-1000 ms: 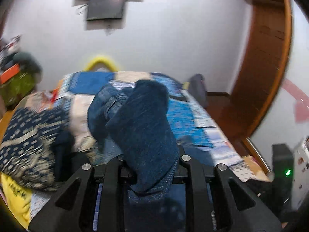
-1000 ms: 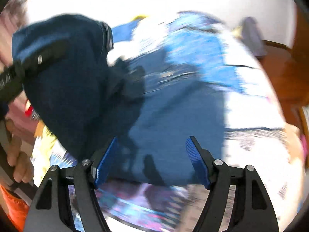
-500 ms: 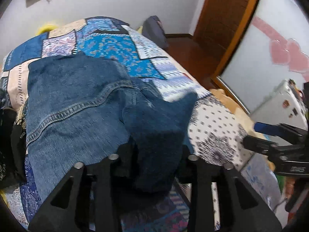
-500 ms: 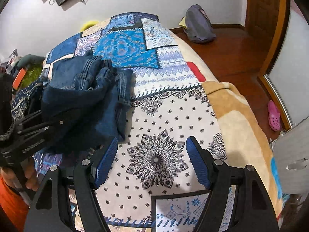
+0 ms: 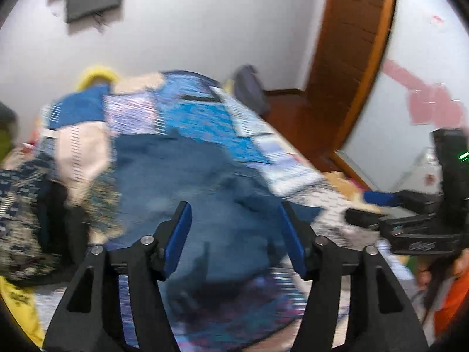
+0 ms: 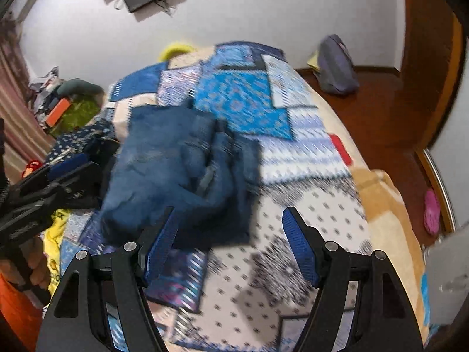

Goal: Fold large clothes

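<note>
Left gripper (image 5: 234, 234): jaws wide apart, nothing between them. It hangs over the jeans.
Right gripper (image 6: 230, 240): jaws wide apart too, nothing held. The jeans' near edge lies just in front of its left finger.
Jeans (image 6: 178, 173): a lumpy blue pile on the bed (image 6: 307, 234), ahead and left of the right gripper, right under and ahead of the left one. Folded over, but not flat; top layer looks bunched.
Other clothes: a dotted dark cloth (image 6: 79, 138) lies left of the jeans, a yellow one (image 6: 55, 231) near the left gripper's side.
Step now (guess): both grippers are free, so prob. the next grab for one more fold, or patting the pile flat.
How to do it well: pick an edge, not the middle lump. Grab both layers together. Keep the 2 grippers level so the fold comes out straight. Lay it down slow, then let go.
What could go wrong: grabbing the bed cover too, since it sits right under the jeans.
Writing: a small white mark on the right gripper's body, seen from the left cam; too blurry to read. Black print on the yellow cloth, can't read it either.
</note>
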`<move>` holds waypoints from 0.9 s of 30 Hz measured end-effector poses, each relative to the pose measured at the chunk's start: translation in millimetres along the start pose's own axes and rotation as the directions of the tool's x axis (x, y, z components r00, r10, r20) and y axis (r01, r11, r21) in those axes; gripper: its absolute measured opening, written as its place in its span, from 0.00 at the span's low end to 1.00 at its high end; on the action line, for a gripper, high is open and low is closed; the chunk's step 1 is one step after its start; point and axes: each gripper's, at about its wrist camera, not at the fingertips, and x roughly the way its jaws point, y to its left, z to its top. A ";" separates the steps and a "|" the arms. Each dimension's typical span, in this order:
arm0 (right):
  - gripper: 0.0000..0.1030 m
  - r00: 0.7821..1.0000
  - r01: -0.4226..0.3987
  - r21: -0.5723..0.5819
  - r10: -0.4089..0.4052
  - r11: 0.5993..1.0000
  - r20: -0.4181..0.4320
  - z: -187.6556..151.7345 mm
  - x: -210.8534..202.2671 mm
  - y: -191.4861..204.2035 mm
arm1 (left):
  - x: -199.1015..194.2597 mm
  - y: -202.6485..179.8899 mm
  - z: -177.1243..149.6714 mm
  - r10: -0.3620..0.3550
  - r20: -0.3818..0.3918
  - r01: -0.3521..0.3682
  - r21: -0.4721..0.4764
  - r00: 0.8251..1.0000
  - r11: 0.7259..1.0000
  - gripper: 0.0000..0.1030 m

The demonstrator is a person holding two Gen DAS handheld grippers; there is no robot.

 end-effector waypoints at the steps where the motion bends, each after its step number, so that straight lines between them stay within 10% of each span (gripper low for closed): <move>1: 0.68 1.000 -0.011 -0.015 0.011 1.000 0.002 5.3 3.5 7.7 | 1.7 9.5 -1.1 0.041 -0.006 -0.041 -0.003 0.999 0.999 0.59; 12: 0.68 0.996 -0.044 -0.122 0.033 0.992 -0.086 22.0 77.0 56.3 | 66.2 65.6 -53.1 0.110 -0.240 -0.127 -0.055 0.964 0.990 0.64; 15: 0.68 0.994 0.007 -0.098 -0.018 0.995 -0.111 16.3 93.0 44.3 | 68.8 67.6 -71.0 0.154 -0.216 -0.171 -0.065 0.964 0.983 0.80; 27: 0.68 0.990 -0.054 0.046 0.060 0.997 -0.128 -22.4 97.8 -9.4 | 61.5 61.2 -88.2 0.148 -0.182 -0.162 -0.065 0.972 0.985 0.81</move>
